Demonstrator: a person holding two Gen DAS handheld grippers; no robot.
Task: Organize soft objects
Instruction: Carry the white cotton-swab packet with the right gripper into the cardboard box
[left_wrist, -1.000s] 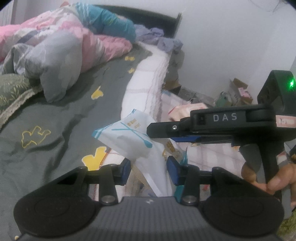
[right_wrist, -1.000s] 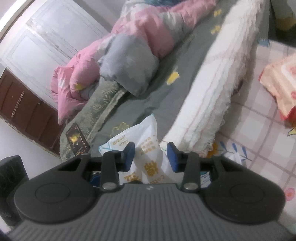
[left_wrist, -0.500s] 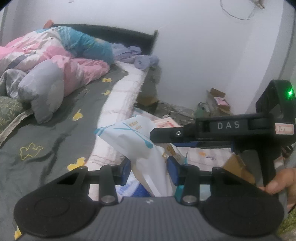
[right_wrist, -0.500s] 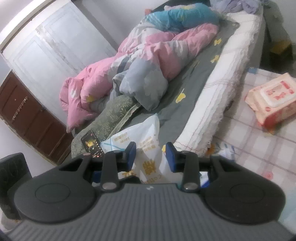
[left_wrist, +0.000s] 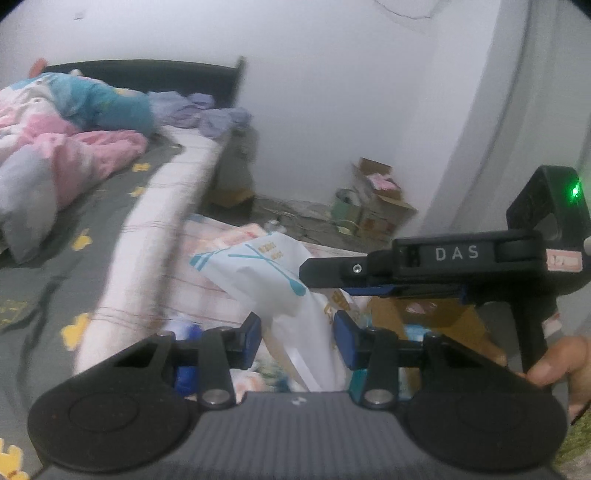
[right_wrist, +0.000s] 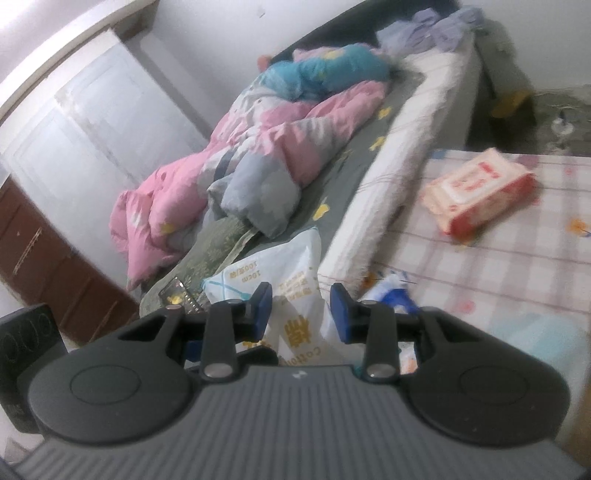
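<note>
A white plastic pack of cotton swabs (left_wrist: 258, 273) with teal print hangs in the air beside the bed, held from two sides. My left gripper (left_wrist: 297, 332) is shut on its lower part, blue pads pressing either side. My right gripper (left_wrist: 306, 275) comes in from the right in the left wrist view, a hand (left_wrist: 554, 365) on its handle, and clamps the pack's upper right edge. In the right wrist view the same pack (right_wrist: 291, 266) sits between the blue pads of the right gripper (right_wrist: 301, 312). The pack's bottom is hidden behind the gripper bodies.
A bed (right_wrist: 369, 147) with a grey sheet and a rumpled pink quilt (right_wrist: 258, 147) lies to the left. A pink wipes pack (right_wrist: 476, 188) rests on a checked cloth (right_wrist: 498, 258) beside the bed. Cardboard boxes (left_wrist: 373, 199) stand by the white wall. A phone (right_wrist: 177, 291) lies on the bed's edge.
Both grippers have risen together with the pack and swung away from the bed toward the checked cloth and wall. The wipes pack and boxes now show more fully. Both grips look unchanged.
</note>
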